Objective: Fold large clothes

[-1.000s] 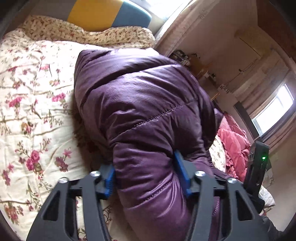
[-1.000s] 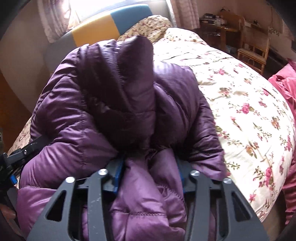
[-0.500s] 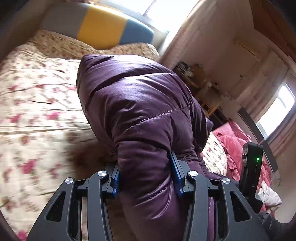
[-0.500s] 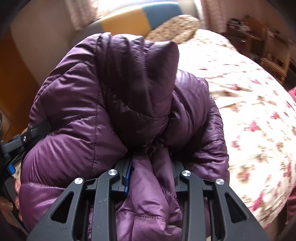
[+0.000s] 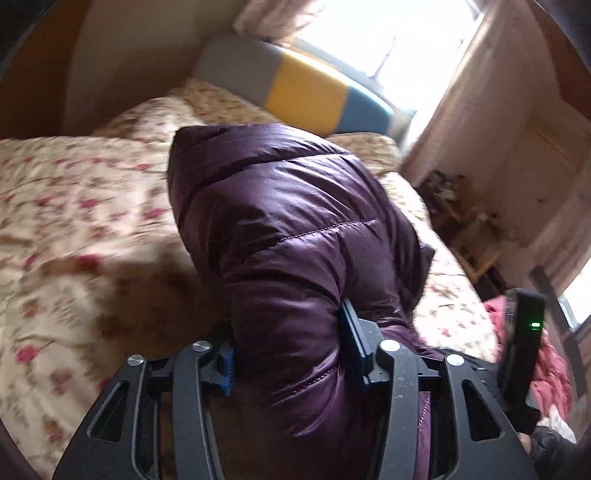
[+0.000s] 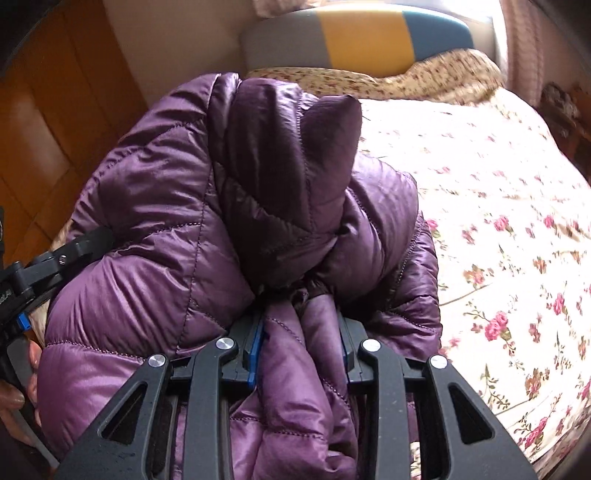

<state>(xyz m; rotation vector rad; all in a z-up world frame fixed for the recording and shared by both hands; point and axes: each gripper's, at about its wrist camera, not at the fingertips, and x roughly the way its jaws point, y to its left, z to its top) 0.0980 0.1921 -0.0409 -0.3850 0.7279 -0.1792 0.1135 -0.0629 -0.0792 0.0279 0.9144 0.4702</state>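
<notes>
A puffy purple down jacket (image 5: 280, 229) is bundled up and held off the floral bedspread (image 5: 74, 206). My left gripper (image 5: 288, 350) is shut on a thick fold of the jacket's near edge. In the right wrist view the jacket (image 6: 177, 206) fills the middle, its hood folded over on top. My right gripper (image 6: 301, 350) is shut on a bunched fold at the near side. The left gripper (image 6: 55, 262) shows at the left edge, and the right gripper's body (image 5: 524, 354) shows at the right of the left wrist view.
The floral bed (image 6: 498, 221) stretches right and behind the jacket. A grey, yellow and blue headboard cushion (image 6: 362, 33) and floral pillows (image 6: 424, 77) lie at the far end. A wooden wardrobe (image 6: 55, 122) stands left. A pink quilt (image 5: 550, 369) and cluttered table (image 5: 454, 206) are to the right.
Both grippers have lifted the jacket bundle and tilted up, so the headboard and window now show higher in view. Both grips have held; the bedspread blurs from the motion.
</notes>
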